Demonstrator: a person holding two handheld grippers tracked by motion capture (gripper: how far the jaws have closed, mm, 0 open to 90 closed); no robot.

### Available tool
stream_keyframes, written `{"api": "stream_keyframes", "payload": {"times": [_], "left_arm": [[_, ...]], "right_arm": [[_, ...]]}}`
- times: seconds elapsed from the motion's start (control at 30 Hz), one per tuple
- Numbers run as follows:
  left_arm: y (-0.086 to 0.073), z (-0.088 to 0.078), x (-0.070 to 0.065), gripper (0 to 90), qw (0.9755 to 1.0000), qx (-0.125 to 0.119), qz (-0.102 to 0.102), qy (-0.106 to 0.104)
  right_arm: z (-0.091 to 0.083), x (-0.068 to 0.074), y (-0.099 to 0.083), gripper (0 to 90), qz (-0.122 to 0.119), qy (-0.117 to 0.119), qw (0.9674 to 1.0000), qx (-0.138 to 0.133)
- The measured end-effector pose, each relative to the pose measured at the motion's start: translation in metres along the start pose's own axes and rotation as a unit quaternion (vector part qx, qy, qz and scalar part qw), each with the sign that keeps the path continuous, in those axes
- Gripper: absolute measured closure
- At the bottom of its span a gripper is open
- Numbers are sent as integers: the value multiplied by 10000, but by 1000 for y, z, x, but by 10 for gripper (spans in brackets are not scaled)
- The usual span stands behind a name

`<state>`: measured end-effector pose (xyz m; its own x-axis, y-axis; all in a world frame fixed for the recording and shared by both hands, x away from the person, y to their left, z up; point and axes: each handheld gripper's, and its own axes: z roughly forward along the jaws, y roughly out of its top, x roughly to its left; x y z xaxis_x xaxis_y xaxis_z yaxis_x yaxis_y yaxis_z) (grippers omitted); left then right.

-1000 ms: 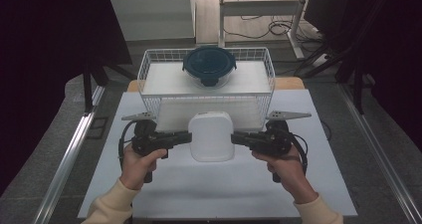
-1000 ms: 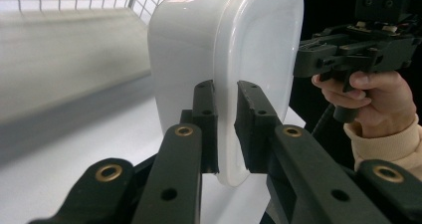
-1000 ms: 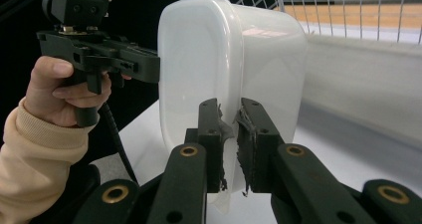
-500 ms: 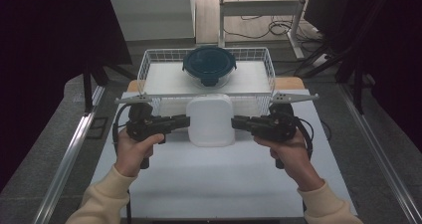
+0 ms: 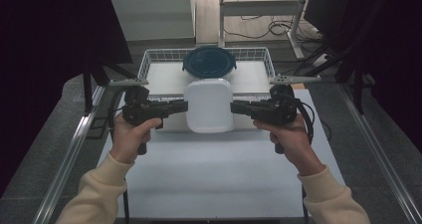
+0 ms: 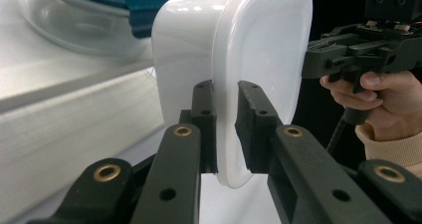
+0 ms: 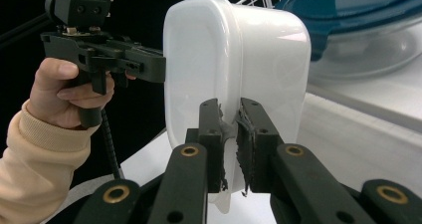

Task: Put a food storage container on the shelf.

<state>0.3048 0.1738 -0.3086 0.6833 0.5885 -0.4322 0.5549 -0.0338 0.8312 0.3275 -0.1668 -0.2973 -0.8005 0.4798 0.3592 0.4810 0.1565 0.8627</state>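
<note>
Just before the wire basket (image 5: 149,59), a white container (image 5: 209,105) is clamped at opposite rims by the left gripper (image 5: 183,106) and right gripper (image 5: 235,107).

High view: dim, dark margins, light falling on the white table (image 5: 214,164). Gripper views: bright glare on the white container (image 6: 259,50), nearest black jaws perhaps slightly soft, background glass bowl (image 7: 368,40) out of focus.
</note>
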Motion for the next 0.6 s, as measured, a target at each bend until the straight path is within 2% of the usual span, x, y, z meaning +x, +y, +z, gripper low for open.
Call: {"api": "stream_keyframes", "payload": {"times": [0.2, 0.6], "left_arm": [[15, 1, 6, 795, 9999, -8, -68, -105], [40, 3, 14, 796, 9999, 8, -85, -86]], "right_arm": [[-1, -3, 17, 802, -3, -8, 10000, -6], [3, -12, 40, 803, 79, -11, 10000, 32]]}}
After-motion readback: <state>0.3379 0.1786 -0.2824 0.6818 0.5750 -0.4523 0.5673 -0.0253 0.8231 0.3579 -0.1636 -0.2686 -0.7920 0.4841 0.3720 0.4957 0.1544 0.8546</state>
